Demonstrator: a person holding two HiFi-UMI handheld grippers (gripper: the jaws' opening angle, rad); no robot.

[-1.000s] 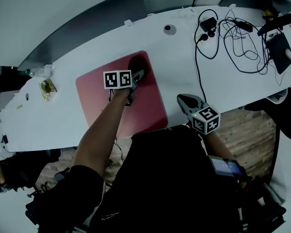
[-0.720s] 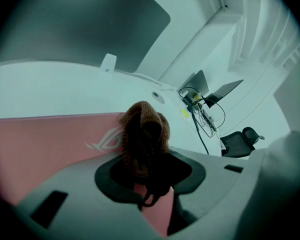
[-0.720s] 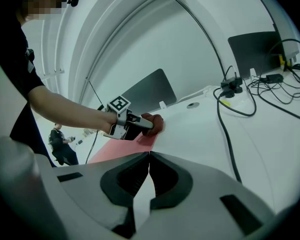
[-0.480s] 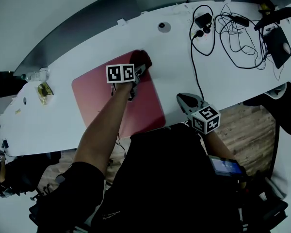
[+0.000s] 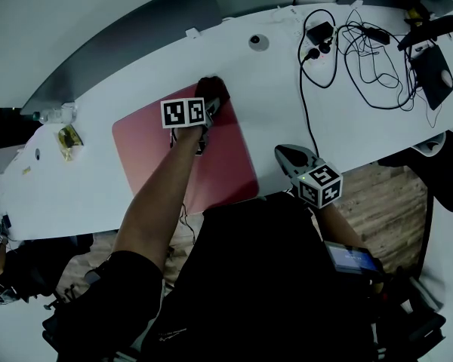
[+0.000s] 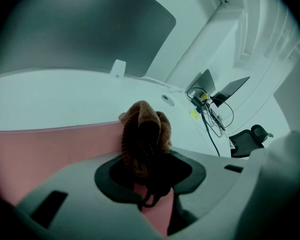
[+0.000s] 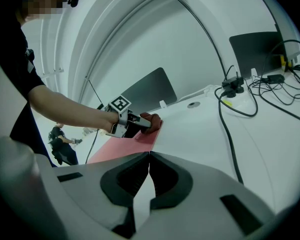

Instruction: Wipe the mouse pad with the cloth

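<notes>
A brown knitted cloth (image 6: 142, 139), bunched into a lump, is pinched in the left gripper (image 5: 211, 110). It rests at the far right corner of a pink mouse pad (image 5: 147, 153) lying on a white table (image 5: 279, 104). The right gripper (image 5: 292, 158) hovers at the table's near edge, its jaws pressed together on nothing. Tangled black cables (image 5: 362, 44) lie far to the right, well apart from the pad. Only the right gripper view shows a person (image 7: 60, 140) standing in the background.
</notes>
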